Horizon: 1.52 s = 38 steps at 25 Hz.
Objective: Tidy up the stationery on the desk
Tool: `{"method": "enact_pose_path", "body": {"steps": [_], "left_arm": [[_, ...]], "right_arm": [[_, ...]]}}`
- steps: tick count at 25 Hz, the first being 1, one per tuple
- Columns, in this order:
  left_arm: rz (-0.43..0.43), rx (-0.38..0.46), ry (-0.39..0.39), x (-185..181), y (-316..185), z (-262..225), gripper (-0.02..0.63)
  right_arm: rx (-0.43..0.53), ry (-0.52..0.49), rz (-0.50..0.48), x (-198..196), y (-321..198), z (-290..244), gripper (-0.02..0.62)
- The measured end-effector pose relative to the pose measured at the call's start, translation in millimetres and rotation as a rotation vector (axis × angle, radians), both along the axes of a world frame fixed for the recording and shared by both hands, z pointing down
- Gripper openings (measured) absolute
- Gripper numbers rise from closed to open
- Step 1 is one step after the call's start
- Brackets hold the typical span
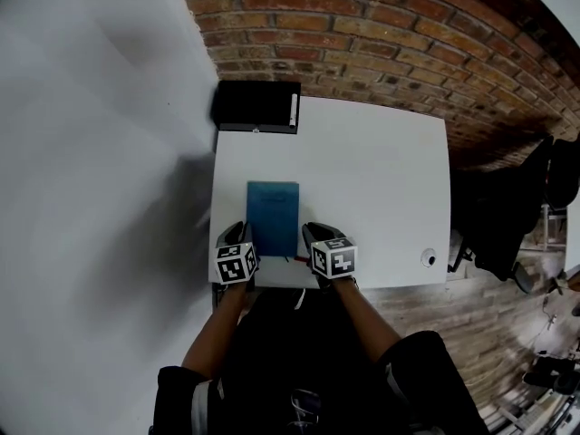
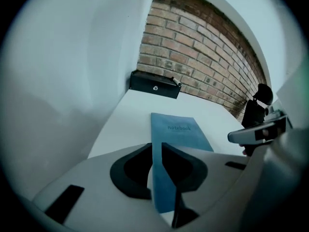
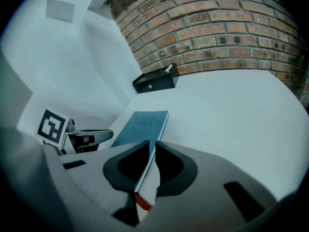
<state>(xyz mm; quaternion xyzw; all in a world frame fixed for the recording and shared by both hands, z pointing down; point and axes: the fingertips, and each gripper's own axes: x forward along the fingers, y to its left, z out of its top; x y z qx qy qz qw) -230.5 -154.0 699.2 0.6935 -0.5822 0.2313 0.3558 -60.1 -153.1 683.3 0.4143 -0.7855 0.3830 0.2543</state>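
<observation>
Left tool [image 2: 157, 146]: closed on the left long edge of the notebook [image 1: 273, 216], close to its near end, pads against the cover.
Right tool [image 3: 152, 144]: jaws slightly apart around the right long edge. A thin gap shows beside the edge, so it seems to straddle the book rather than pinch it.
Notebook: blue and shut, lying lengthwise near the front edge of the tabletop [image 1: 381, 179], between the two tools. Whether its near end is off the surface cannot be told.
Red strip [image 3: 142, 202]: pokes out at the book's near end, probably a ribbon marker.
Black box [image 1: 256, 107]: at the far left corner by the brick wall, well apart from the book.
Step in hand: likely squaring or placing the notebook.
Doing it well: keep both tools level with each other so the cover does not twist. Let the book sit flat before the left tool lets go. Draw each tool straight back along the edge so the book is not dragged off line.
</observation>
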Motion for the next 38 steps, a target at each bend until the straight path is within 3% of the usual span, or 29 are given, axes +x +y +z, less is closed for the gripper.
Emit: {"method": "enact_pose_path", "body": {"steps": [6, 10, 16, 24, 32, 38], "left_arm": [[0.102, 0.182, 0.005, 17.6, -5.2, -44.2, 0.036], [0.165, 0.253, 0.031, 32.3, -4.8, -69.4, 0.021], [0.241, 0.307, 0.035, 59.7, -2.2, -86.4, 0.02], [0.301, 0.295, 0.048, 82.5, 7.0, -84.0, 0.02], [0.344, 0.287, 0.043, 95.8, 14.7, -81.6, 0.02], [0.344, 0.272, 0.036, 94.4, 20.8, -78.1, 0.02]], "right_arm": [[0.159, -0.06, 0.012, 17.2, 2.7, -40.8, 0.023], [0.265, -0.07, 0.019, 25.4, 12.6, -63.3, 0.023], [0.374, -0.029, -0.139, 31.3, 41.3, -74.1, 0.025], [0.349, 0.042, -0.269, 44.7, 75.0, -53.2, 0.035], [0.306, 0.224, -0.546, 47.5, 116.5, -12.5, 0.069], [0.285, 0.302, -0.669, 46.6, 130.5, 9.3, 0.069]]}}
